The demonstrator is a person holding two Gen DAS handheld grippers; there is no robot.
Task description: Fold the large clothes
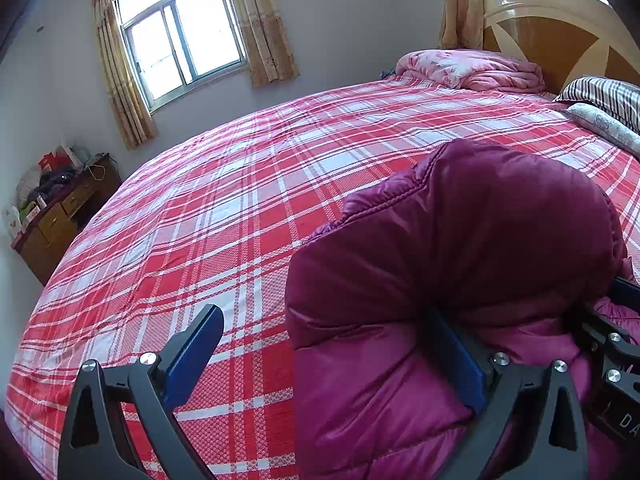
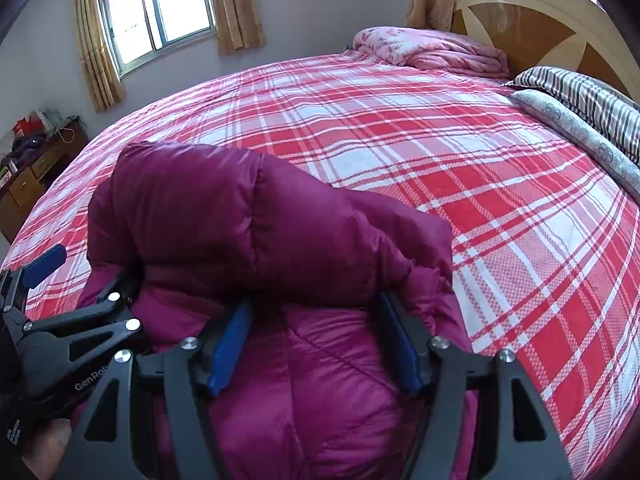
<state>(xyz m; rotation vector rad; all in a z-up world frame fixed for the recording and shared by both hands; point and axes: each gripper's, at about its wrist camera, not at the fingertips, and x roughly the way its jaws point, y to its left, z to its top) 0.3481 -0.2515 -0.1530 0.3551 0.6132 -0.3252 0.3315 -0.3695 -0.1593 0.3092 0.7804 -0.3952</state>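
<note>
On the near edge of the plaid bed the folded maroon jacket bulges just ahead of both grippers, right gripper centred with fingers apart around it, left gripper spread wide at its left end.

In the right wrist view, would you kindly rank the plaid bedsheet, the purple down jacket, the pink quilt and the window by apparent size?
1. Plaid bedsheet
2. Purple down jacket, enlarged by nearness to the camera
3. Pink quilt and window: too alike to rank
</note>
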